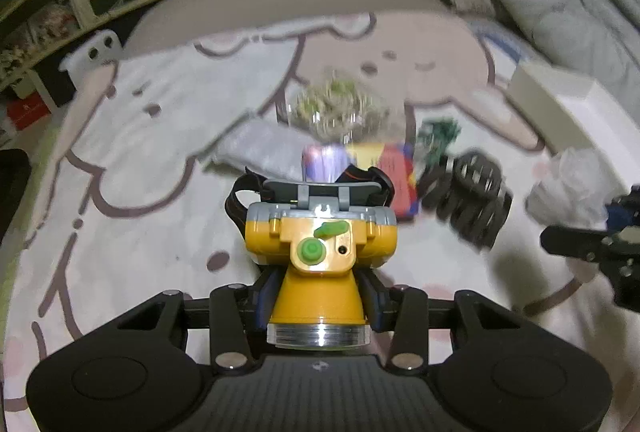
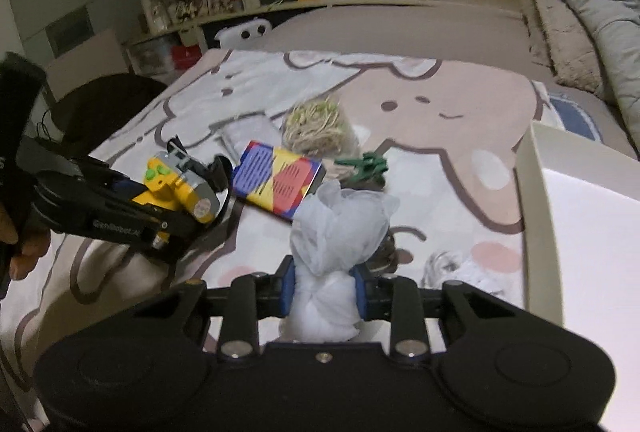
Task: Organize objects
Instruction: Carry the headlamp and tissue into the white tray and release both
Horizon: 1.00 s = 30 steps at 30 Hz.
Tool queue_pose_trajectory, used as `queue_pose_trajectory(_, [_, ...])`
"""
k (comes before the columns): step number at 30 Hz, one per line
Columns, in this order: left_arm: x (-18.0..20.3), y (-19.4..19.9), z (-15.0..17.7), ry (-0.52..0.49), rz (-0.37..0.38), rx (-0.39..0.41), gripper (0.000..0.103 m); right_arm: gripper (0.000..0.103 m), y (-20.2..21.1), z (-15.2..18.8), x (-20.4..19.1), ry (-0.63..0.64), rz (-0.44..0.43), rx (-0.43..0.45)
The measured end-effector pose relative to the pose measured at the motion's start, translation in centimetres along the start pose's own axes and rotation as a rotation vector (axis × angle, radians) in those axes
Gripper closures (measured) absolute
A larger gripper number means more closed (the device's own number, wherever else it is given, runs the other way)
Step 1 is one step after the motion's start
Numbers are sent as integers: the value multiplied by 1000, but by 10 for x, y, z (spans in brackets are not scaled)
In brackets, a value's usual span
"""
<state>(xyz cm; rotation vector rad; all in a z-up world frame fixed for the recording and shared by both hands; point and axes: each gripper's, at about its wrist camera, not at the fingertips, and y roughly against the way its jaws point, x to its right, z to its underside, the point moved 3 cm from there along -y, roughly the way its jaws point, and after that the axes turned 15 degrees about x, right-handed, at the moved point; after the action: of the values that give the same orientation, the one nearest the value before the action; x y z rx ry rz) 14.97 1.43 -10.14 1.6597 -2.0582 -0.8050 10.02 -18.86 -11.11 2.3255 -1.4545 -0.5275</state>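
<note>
Right tongs (image 2: 323,290) clamp white cloth bundle (image 2: 334,232); left tongs (image 2: 188,210) grip yellow headlamp (image 2: 176,188).

A bed (image 2: 360,28) carries everything, its grey-brown sheet covered across the near part by a pale blanket (image 2: 436,184) printed with a cartoon animal in beige and pink. Directly on the blanket lie a clear bag of dried greenish-tan stuff (image 2: 316,126), a folded grey-white cloth (image 2: 250,134) just beside it, a box with blue, yellow and red panels (image 2: 280,182) touching the bag's near side, a small dark green toy (image 2: 366,165), a black coiled spring-like thing (image 1: 468,196) and a small crumpled clear wrapper (image 2: 448,264). A shallow white tray (image 2: 536,216) rests at the blanket's right edge, and folded grey bedding (image 2: 600,16) is heaped at the far right of the bed
</note>
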Motion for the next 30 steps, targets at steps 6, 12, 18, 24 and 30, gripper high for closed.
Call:
queue_pose_trajectory(6, [9,29,-21,34,-12,111,58,73,8,-12,6,-15,35,60])
queue_pose_trajectory(12, [18,57,-40,60,-1,212,58,73,26,-38,15,-58,77,137])
queue_pose_trajectory(18, [31,74,-64,63,13,290,58,73,46,-74,34,-100,183,231])
queue_pose_trajectory(24, [51,79,-90,36,30,332,58,73,55,-102,65,-148,316,293])
queue_pose_trajectory(30, [89,70,-119,3,79,358,58,73,66,-122,112,-246,444,351])
